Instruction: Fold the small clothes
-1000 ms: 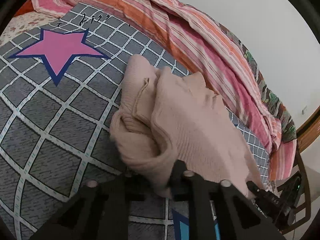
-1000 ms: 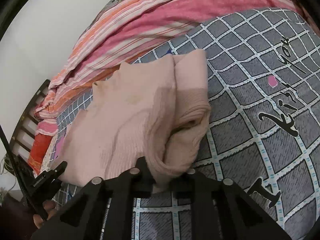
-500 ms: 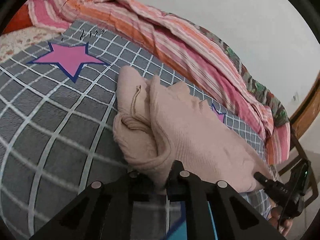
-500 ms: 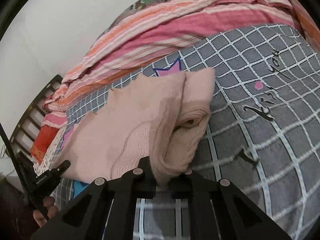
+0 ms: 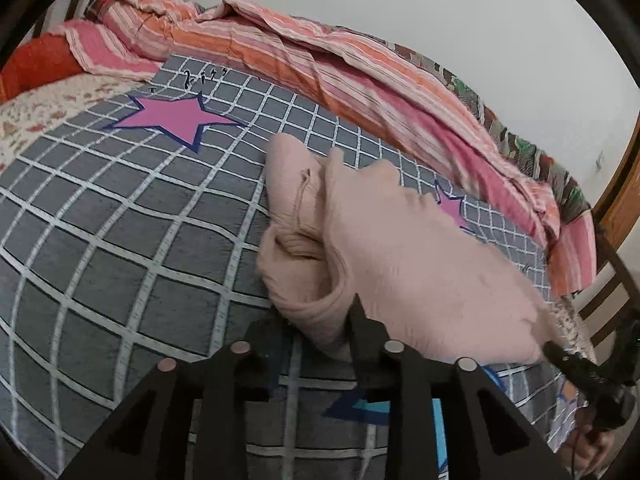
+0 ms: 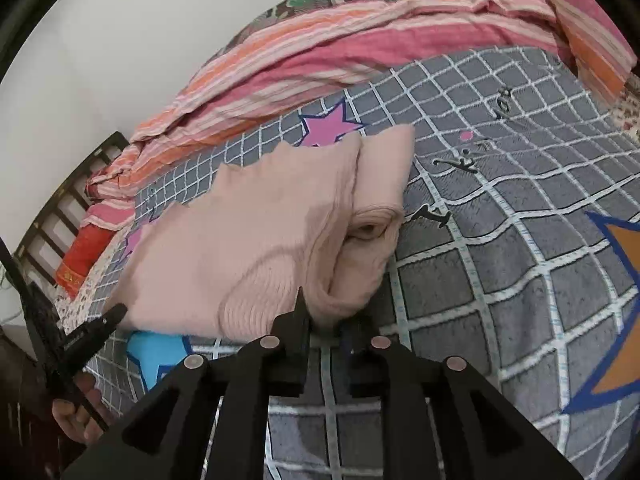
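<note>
Now, view by view.

Left wrist, sweater (image 5: 400,248): pale pink knit, partly folded, lying on the grey checked sheet (image 5: 120,220); one sleeve is rolled under at its left side, and a ribbed edge faces the camera.
Left wrist, left gripper (image 5: 320,332): its two black fingers are pinched on the sweater's near ribbed edge, cloth bunched between them.
Left wrist, right gripper (image 5: 588,372): seen at the far right edge, at the sweater's other near corner; whether it grips cannot be told from here.
Left wrist, writing: black script on the sheet near the pink star (image 5: 172,120), too small to read.
Left wrist, bedding: a striped pink and orange quilt (image 5: 360,68) is heaped along the wall behind the sweater.

Right wrist, sweater (image 6: 248,240): lies flat on the sheet (image 6: 500,260), the rolled sleeve opening facing the camera, ribbing at the near edge.
Right wrist, right gripper (image 6: 324,320): fingers are clamped on the near ribbed corner.
Right wrist, left gripper (image 6: 88,332): low at the left, its tip at the sweater's other corner.
Right wrist, writing: black script on the sheet beside the sweater, not legible.
Right wrist, prints: a pink star (image 6: 328,128) behind the sweater, an orange star (image 6: 616,360) to the right.
</note>
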Demonstrator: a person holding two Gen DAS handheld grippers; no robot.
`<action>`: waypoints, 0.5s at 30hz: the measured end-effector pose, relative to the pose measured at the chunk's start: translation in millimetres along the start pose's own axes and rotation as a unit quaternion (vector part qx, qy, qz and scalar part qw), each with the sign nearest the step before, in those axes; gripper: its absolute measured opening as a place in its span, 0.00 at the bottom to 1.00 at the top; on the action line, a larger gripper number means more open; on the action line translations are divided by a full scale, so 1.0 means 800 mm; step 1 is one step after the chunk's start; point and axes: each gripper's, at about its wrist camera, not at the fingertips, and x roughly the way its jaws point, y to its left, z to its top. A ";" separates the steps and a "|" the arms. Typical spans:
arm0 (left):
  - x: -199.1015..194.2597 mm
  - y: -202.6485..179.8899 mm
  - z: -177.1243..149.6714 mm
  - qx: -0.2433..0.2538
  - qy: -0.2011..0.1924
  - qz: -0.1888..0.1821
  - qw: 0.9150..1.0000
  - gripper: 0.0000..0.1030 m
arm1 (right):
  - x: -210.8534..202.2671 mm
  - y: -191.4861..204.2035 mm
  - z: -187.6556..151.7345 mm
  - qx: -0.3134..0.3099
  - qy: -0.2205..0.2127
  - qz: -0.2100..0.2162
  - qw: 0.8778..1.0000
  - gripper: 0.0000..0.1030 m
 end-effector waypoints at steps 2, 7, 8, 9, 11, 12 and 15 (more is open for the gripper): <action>-0.001 -0.001 0.001 0.011 0.001 0.011 1.000 0.30 | -0.011 0.003 -0.004 -0.013 -0.010 -0.016 1.000 0.20; -0.012 -0.003 -0.001 0.036 -0.013 0.037 0.999 0.35 | -0.036 0.013 -0.009 -0.041 -0.027 -0.065 0.997 0.25; -0.015 -0.003 -0.001 0.040 -0.016 0.042 0.998 0.37 | -0.040 0.013 -0.008 -0.045 -0.029 -0.072 0.996 0.25; -0.016 -0.002 -0.001 0.044 -0.018 0.047 0.998 0.38 | -0.043 0.014 -0.006 -0.046 -0.030 -0.078 0.995 0.25; -0.018 0.001 0.002 0.047 -0.018 0.052 0.997 0.42 | -0.046 0.015 -0.003 -0.045 -0.034 -0.080 0.995 0.25; -0.020 0.003 0.004 0.046 -0.019 0.052 0.997 0.42 | -0.048 0.015 -0.001 -0.042 -0.038 -0.077 0.995 0.25; -0.021 0.005 0.014 0.043 -0.020 0.050 0.998 0.44 | -0.047 0.019 0.010 -0.039 -0.050 -0.079 0.995 0.25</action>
